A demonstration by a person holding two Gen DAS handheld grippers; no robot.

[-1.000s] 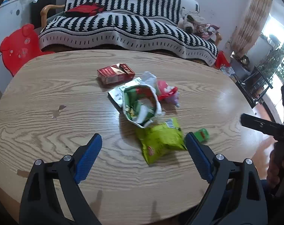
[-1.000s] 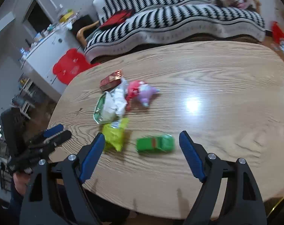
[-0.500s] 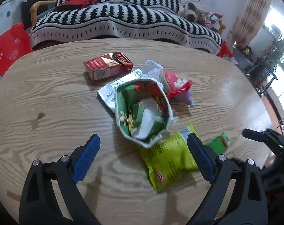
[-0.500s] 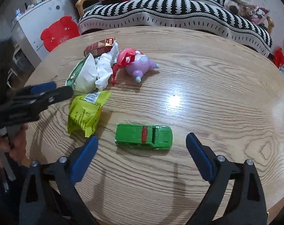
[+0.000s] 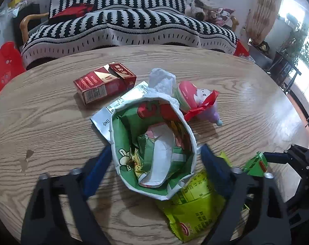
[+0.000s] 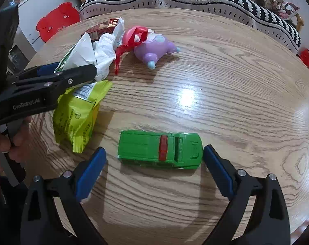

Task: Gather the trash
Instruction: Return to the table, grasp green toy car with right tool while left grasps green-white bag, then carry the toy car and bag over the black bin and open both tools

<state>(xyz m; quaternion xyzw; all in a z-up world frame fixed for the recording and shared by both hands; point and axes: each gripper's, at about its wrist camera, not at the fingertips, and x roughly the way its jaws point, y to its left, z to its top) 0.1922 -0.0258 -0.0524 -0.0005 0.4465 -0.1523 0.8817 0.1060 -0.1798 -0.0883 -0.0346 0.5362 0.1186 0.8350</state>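
An open green and white snack bag [image 5: 154, 147] lies on the wooden table [image 5: 42, 122], mouth toward me. My left gripper [image 5: 154, 161] is open, one finger on each side of the bag. A yellow-green wrapper [image 5: 193, 206] lies under its right finger, also in the right wrist view [image 6: 77, 112]. A red cigarette pack [image 5: 103, 83], crumpled white tissue [image 5: 161, 80] and a silver wrapper [image 5: 121, 106] lie behind. My right gripper [image 6: 154, 161] is open, its fingers either side of a green toy car [image 6: 160, 149].
A pink and purple toy [image 6: 152, 47] with a red ribbon lies mid-table. A striped sofa [image 5: 123, 26] stands behind the table and a red bear-shaped stool [image 6: 56, 20] to the left. The left gripper's body [image 6: 42, 89] reaches in over the wrappers.
Both grippers have moved forward and down. The left now straddles the snack bag; the right now straddles the green toy car. Both stay open.
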